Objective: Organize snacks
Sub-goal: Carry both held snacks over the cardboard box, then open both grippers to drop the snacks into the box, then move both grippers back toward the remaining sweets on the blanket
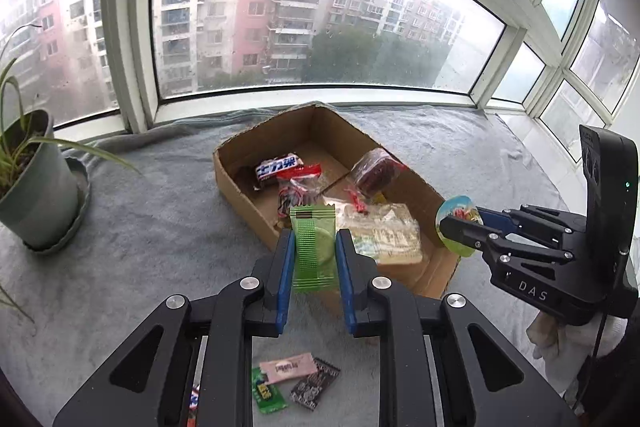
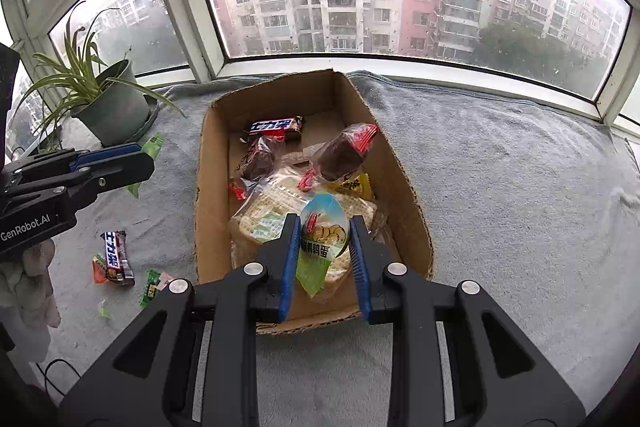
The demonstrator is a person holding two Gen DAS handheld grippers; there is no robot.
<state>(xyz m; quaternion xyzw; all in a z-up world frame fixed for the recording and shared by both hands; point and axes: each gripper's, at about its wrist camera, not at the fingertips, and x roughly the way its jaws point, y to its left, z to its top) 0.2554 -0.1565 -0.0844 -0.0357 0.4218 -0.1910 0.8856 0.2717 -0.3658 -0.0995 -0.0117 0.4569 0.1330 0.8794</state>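
Note:
My left gripper (image 1: 315,245) is shut on a green wrapped snack (image 1: 313,251), held upright above the near left wall of the open cardboard box (image 1: 236,183). In the right wrist view my right gripper (image 2: 325,241) is shut on a round egg snack pack (image 2: 323,235) with a blue and green label, above the box's near end (image 2: 320,321). That pack (image 1: 456,213) also shows in the left wrist view, in the right gripper (image 1: 454,225). The box holds a chocolate bar (image 2: 276,127), two dark cakes in clear wrap (image 2: 346,151) and a flat cracker pack (image 2: 268,211). The left gripper (image 2: 138,157) hangs left of the box.
A grey cloth (image 2: 500,187) covers the sill. Loose snacks lie on it: a pink, a green and a black packet (image 1: 294,381), and a chocolate bar (image 2: 116,257) left of the box. A potted plant (image 1: 38,183) stands at the left, windows behind.

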